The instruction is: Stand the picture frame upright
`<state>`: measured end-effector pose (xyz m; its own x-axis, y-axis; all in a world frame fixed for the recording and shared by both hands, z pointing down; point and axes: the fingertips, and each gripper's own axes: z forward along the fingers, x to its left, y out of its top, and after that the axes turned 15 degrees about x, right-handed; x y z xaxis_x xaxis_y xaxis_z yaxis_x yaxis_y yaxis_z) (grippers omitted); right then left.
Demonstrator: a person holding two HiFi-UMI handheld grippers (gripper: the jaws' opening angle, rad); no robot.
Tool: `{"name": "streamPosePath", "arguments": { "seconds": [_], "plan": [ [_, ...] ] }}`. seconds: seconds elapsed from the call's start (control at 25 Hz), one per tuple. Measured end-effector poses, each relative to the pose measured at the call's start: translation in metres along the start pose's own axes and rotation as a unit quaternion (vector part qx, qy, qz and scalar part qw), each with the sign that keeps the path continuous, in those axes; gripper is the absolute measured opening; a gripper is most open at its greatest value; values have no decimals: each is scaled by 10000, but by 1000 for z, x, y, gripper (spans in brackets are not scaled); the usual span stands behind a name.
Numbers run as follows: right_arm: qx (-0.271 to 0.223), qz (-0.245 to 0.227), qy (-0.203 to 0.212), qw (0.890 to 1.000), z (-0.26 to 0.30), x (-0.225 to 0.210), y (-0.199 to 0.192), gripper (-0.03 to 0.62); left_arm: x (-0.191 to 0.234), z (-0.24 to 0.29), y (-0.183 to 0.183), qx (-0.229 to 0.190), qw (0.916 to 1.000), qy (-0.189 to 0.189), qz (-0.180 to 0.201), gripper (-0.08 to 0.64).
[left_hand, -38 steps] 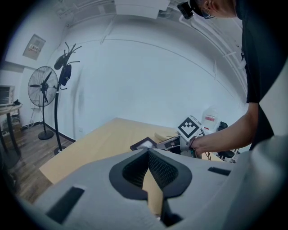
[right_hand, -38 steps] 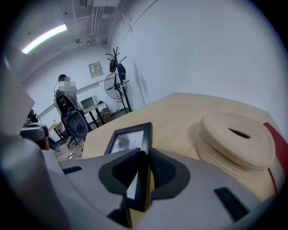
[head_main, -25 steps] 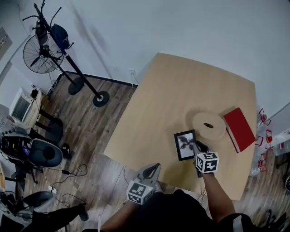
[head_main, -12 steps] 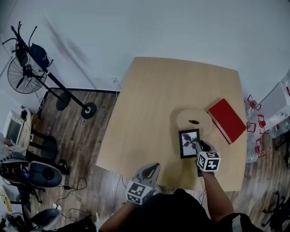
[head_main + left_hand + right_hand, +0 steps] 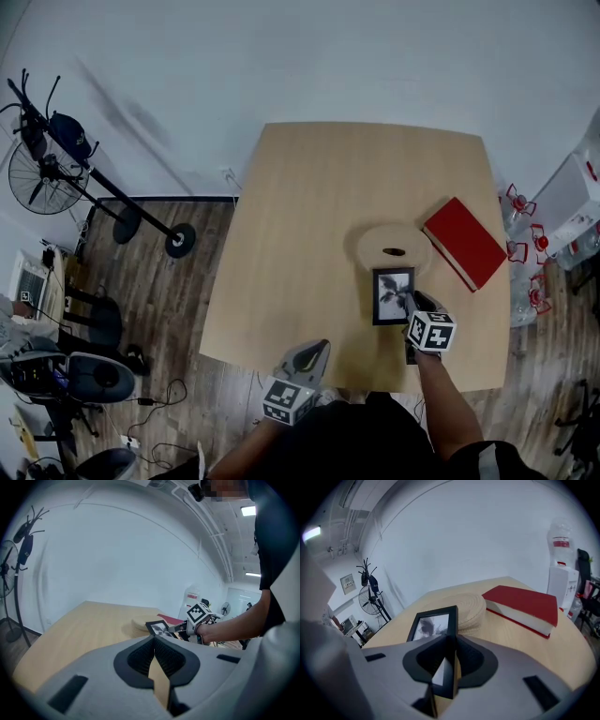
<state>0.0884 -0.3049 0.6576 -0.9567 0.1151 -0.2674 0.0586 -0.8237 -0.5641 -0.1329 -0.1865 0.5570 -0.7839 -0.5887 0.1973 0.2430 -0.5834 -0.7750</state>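
Note:
The black picture frame [image 5: 393, 295] holds a dark plant photo and sits just in front of a round woven mat [image 5: 394, 248] on the wooden table [image 5: 309, 234]. My right gripper [image 5: 415, 307] is shut on the frame's near right edge. In the right gripper view the frame [image 5: 433, 623] runs from between the jaws of the right gripper [image 5: 446, 667] toward the mat [image 5: 471, 606]. From the left gripper view the frame [image 5: 159, 627] looks tilted, its far end raised. My left gripper [image 5: 309, 356] hangs off the table's near edge, shut and holding nothing.
A red book [image 5: 465, 242] lies at the table's right, beside the mat. A coat stand and a fan [image 5: 47, 169] occupy the floor at far left. White equipment and red clips [image 5: 539, 272] stand past the right edge. Cables lie on the floor below left.
The right gripper kept its hold and brought the frame a little right, straight in front of the mat, and squared it up. The head view shifted. The left gripper stayed put.

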Motion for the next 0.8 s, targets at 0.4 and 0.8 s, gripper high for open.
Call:
{"name": "streamPosePath", "arguments": {
  "seconds": [0.4,0.8],
  "plan": [
    [233,19,-137,9996,16,-9,-14,67,9,5,-4,84,9999,95,-77,-5],
    [264,-190,-253,9992,21,-12,-19,73,9,9,-12,121,9998,112,-145,-5]
  ]
}}
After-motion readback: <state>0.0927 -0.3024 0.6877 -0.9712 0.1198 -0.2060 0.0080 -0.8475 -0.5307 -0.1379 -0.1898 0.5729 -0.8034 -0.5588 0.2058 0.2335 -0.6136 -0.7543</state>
